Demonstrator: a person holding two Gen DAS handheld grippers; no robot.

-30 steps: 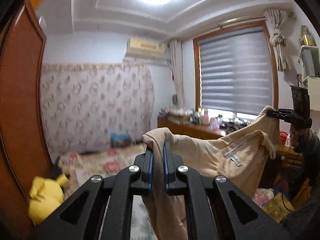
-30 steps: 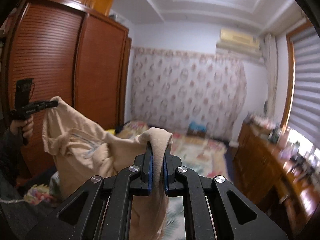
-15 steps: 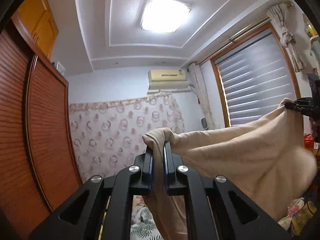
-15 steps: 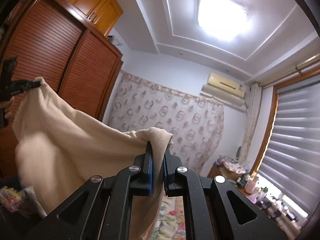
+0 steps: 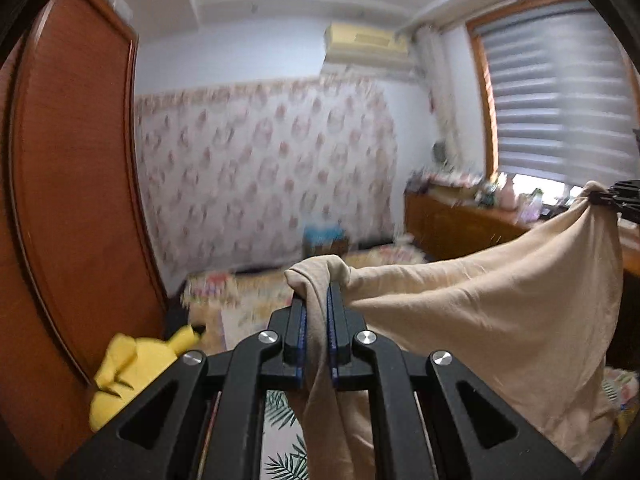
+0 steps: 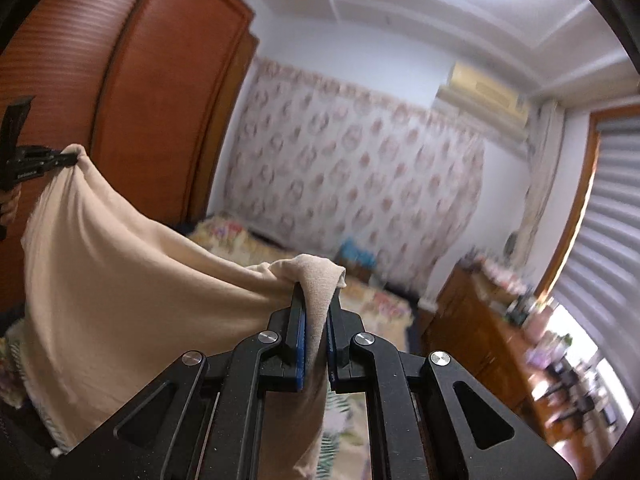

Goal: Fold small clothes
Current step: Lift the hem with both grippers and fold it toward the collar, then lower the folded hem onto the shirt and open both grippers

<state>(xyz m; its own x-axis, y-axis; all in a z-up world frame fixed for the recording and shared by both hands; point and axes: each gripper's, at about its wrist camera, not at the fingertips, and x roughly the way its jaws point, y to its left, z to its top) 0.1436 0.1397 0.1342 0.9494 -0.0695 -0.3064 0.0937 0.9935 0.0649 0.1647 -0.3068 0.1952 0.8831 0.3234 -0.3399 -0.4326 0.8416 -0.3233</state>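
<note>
A beige garment (image 5: 500, 332) hangs stretched in the air between my two grippers. My left gripper (image 5: 316, 300) is shut on one bunched corner, and the cloth runs right to the other gripper (image 5: 616, 196) at the frame's edge. In the right wrist view my right gripper (image 6: 316, 300) is shut on the opposite corner of the beige garment (image 6: 120, 300). From there the fabric spreads left to the left gripper (image 6: 60, 159), with a hand below it. The lower hem drapes down behind both sets of fingers.
A bed with a floral cover (image 5: 248, 304) lies below and ahead. A yellow plush toy (image 5: 132, 368) sits by the brown wardrobe (image 5: 76, 168) on the left. A wooden dresser (image 6: 492, 344) crowded with small items runs under the window (image 5: 556, 96) on the right.
Both grippers swung up toward the ceiling and have come back down, so the bed and floor show again. The garment stays gripped at both corners and is now pulled flatter.
</note>
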